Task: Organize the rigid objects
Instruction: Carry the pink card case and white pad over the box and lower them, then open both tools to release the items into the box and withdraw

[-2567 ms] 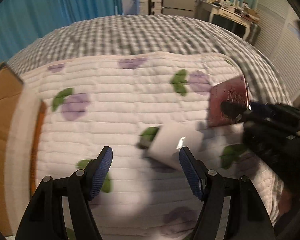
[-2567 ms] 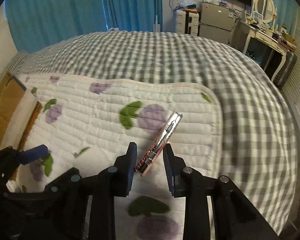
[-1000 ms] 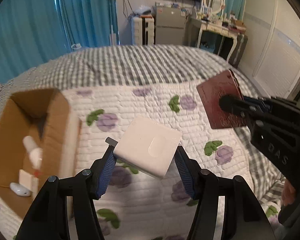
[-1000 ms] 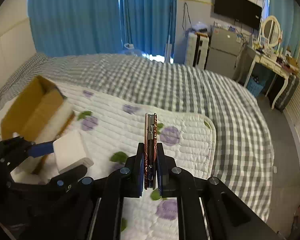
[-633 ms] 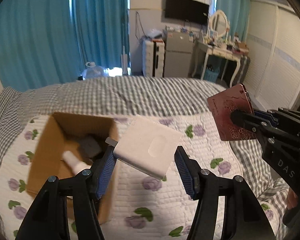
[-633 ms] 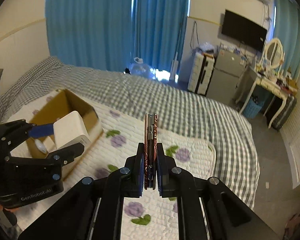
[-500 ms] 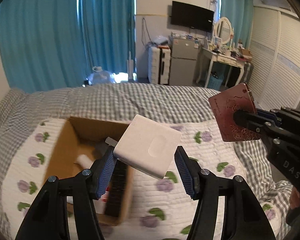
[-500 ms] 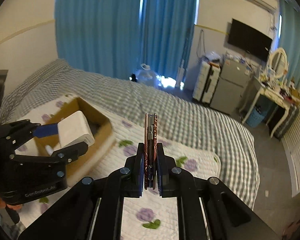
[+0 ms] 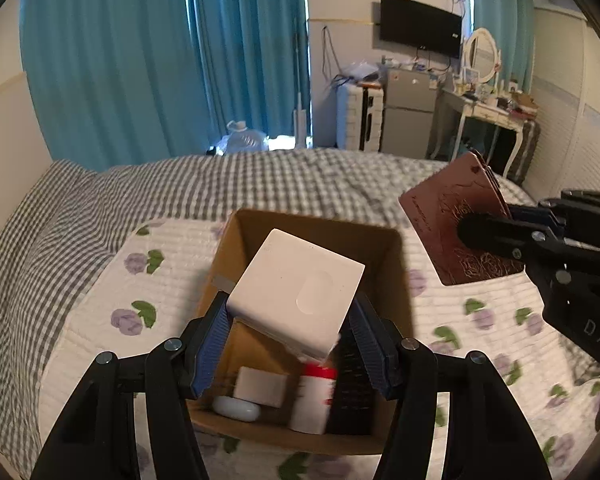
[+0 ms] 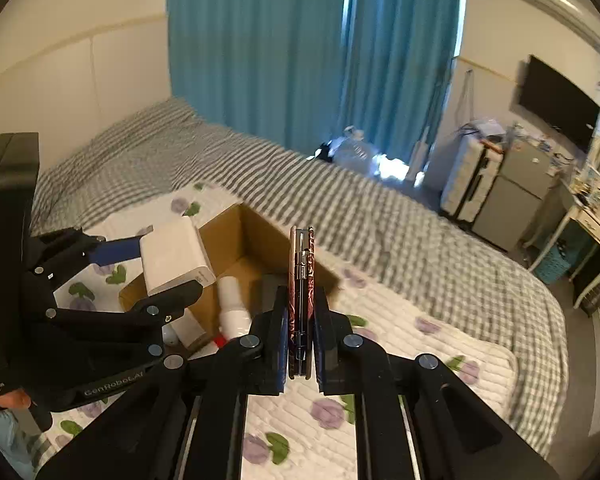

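My left gripper (image 9: 292, 312) is shut on a white square charger block (image 9: 296, 288), held in the air over an open cardboard box (image 9: 316, 224). The same white charger block (image 10: 172, 260) shows at the left of the right wrist view, above the cardboard box (image 10: 236, 248). My right gripper (image 10: 300, 304) is shut on a thin dark red patterned case (image 10: 300, 280), seen edge-on. In the left wrist view that red case (image 9: 444, 216) hangs to the right of the box. Inside the box lie a white bottle with a red band (image 9: 314, 396), a white pebble-shaped case (image 9: 236, 408), a small white block (image 9: 260, 386) and a black object (image 9: 352, 384).
The box rests on a white quilted pad with purple flowers (image 9: 140, 280) over a grey checked bedspread (image 9: 260, 180). Blue curtains (image 9: 140, 60), a small fridge (image 9: 408, 120), a dressing table (image 9: 492, 112) and a wall television (image 9: 420, 24) stand beyond the bed.
Both grippers rose and swung left with their loads. The box moved from the left edge of the left wrist view to directly under the charger block, and its contents came into sight.
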